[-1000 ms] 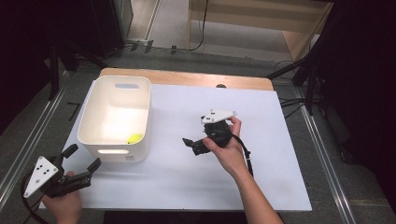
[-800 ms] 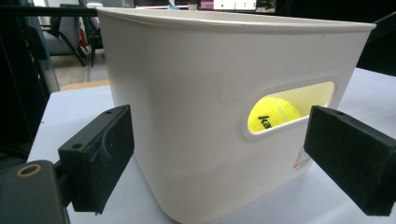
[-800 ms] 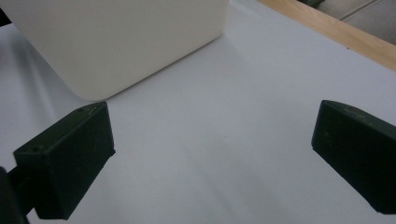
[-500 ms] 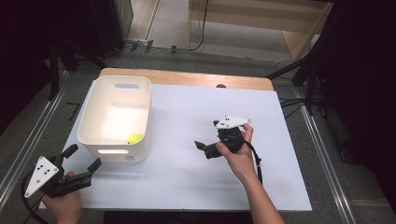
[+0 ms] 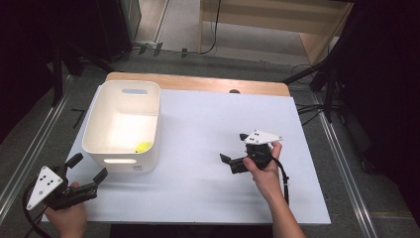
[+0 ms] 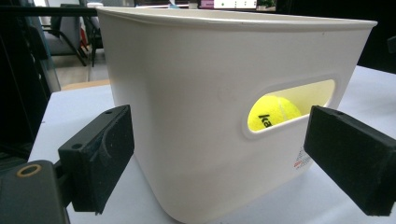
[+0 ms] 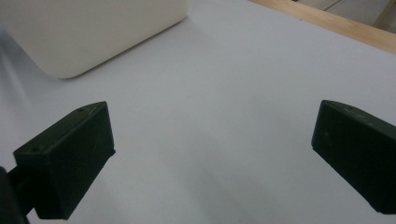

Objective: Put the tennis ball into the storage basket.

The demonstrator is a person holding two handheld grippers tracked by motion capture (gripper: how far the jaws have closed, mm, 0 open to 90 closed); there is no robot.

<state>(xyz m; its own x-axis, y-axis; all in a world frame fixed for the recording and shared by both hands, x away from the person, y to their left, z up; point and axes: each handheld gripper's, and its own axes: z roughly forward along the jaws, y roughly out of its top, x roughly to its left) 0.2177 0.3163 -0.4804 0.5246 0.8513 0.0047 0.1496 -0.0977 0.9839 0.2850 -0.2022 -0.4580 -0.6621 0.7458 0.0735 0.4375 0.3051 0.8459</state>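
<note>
high view, white table top (image 5: 198, 129), grey floor (image 5: 346, 173), both grippers' jaws apart, empty

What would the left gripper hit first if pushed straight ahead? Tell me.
Most likely the near wall of the white bin. The left gripper points at that wall with its fingers spread open, just short of it. The tennis ball lies behind the handle slot, inside the bin.
</note>
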